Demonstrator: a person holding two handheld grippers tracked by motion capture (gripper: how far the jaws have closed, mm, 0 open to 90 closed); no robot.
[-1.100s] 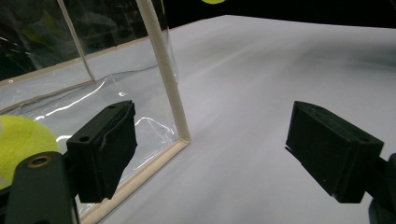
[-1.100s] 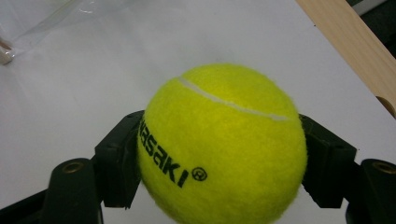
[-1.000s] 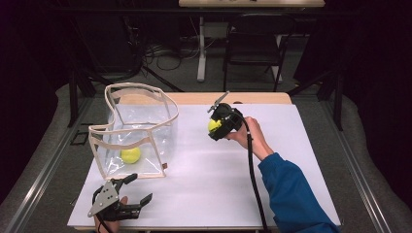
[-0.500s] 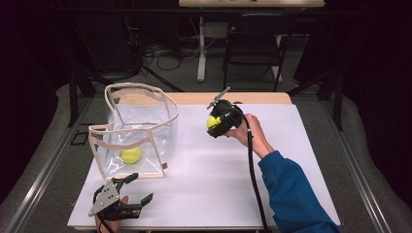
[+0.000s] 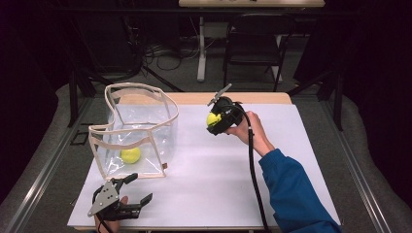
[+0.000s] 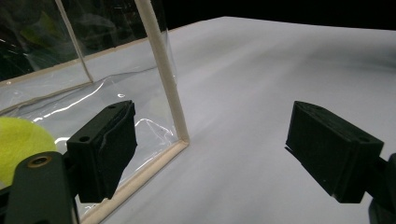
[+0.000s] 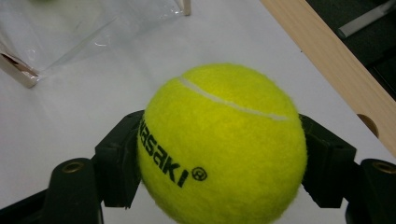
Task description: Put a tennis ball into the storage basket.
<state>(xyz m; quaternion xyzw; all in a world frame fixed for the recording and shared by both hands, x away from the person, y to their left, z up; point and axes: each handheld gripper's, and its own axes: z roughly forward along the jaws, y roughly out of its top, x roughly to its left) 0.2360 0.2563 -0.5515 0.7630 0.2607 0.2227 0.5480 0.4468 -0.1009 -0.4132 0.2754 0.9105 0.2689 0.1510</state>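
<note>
Tennis ball (image 7: pixel 219 144) being clamped between right gripper (image 5: pixel 219 118) jaws above white table (image 5: pixel 218 184); left gripper (image 5: pixel 127 191) being held, jaws apart, beside clear bag (image 5: pixel 141 131).

- Ball (image 7: pixel 219 149) in right gripper (image 5: pixel 217 121): yellow-green, white seam, black lettering.
- Second ball (image 5: pixel 130 155) in bag: yellow-green.
- Bag (image 5: pixel 145 127): clear, beige trim.
- Both grippers: black; left gripper (image 5: pixel 130 194) carries a grey plate.
- Table (image 5: pixel 204 184): white top, light wood far edge.
- Sleeve (image 5: pixel 296 194): blue.
- Cable (image 5: pixel 253 170): black.
</note>
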